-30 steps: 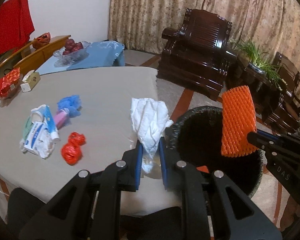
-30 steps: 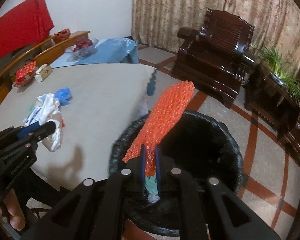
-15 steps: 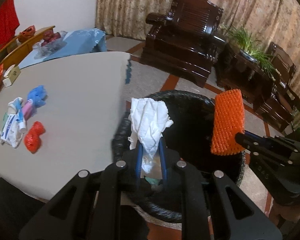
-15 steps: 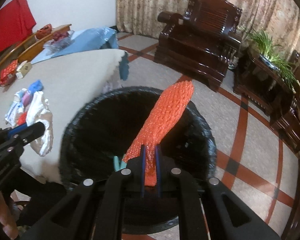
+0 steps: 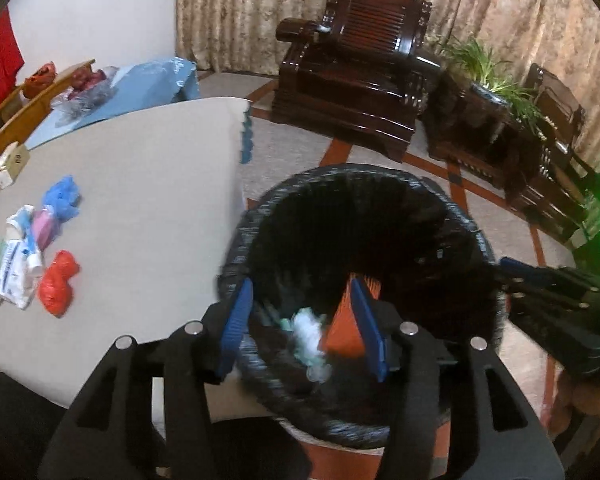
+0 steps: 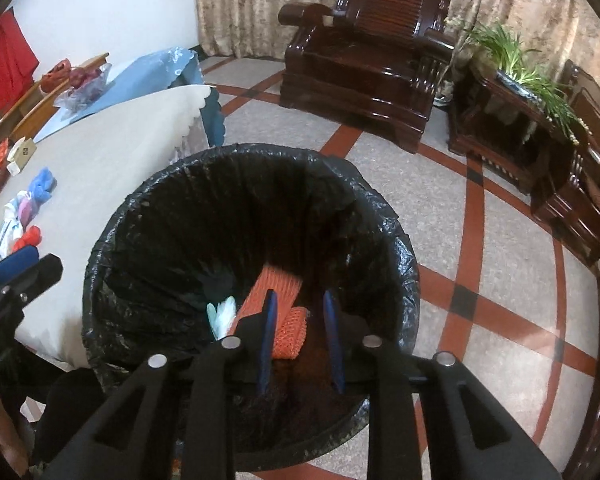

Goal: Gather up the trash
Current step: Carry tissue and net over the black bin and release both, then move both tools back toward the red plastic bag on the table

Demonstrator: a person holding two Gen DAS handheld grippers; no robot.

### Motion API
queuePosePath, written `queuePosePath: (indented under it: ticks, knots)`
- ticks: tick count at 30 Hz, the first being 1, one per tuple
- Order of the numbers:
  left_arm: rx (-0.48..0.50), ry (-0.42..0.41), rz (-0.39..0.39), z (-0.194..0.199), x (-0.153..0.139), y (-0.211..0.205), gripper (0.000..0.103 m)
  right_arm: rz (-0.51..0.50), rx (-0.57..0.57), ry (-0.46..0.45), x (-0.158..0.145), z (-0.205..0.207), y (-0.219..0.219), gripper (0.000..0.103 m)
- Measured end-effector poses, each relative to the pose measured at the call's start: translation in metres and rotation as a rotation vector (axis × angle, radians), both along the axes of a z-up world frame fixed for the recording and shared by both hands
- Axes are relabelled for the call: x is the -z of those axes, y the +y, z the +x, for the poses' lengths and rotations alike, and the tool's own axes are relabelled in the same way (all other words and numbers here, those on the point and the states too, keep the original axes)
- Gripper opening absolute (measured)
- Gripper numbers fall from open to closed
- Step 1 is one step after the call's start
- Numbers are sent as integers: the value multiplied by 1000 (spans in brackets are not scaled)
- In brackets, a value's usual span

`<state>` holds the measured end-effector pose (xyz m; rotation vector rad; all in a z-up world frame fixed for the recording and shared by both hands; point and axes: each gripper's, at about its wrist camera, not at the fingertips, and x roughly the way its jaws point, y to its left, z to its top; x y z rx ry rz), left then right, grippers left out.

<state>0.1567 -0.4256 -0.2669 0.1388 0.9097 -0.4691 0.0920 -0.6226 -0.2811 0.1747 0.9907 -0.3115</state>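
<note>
A bin lined with a black bag [image 5: 340,172] stands on the floor beside the table. My left gripper [image 5: 300,284] hovers over it with its jaws opening and nothing between the pads. Below it a crumpled white tissue [image 5: 308,332], blurred, drops into the bin. My right gripper [image 6: 300,295] is over the same bin [image 6: 260,152], jaws opening too. The orange foam net [image 6: 286,316] lies loose inside, free of the pads, next to the tissue [image 6: 222,316]. Each gripper shows in the other's view, the right gripper [image 5: 516,278] and the left gripper [image 6: 32,264].
On the beige table [image 5: 148,184] lie a red plastic bag [image 5: 58,284], a blue wad [image 5: 64,198], a pink item [image 5: 44,226] and a white packet [image 5: 16,276]. Dark wooden armchairs [image 6: 364,52] and a plant stand [image 6: 512,92] line the far side of the tiled floor.
Both grippers moved from beside the table to over the bin and sank. Their jaws opened: the white tissue left the left one and the orange net left the right one, both into the bin.
</note>
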Motion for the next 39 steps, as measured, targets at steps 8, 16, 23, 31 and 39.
queuePosePath:
  ticks: [8,16,23,31,39]
  knots:
    - [-73,-23,23,17,-6,57,58,16,1,-53,-26,1,36,28]
    - [-115,-65,3,23,-25,110,62,34,-66,-100,-46,9,92,29]
    - [-179,-106,7,37,-34,166,63,28,-141,-117,-48,29,155,29]
    - [-258,-122,35,56,-28,236,63,11,-180,-120,-44,56,212,30]
    - [-323,-128,52,73,-14,314,63,21,-226,-128,-42,82,265,31]
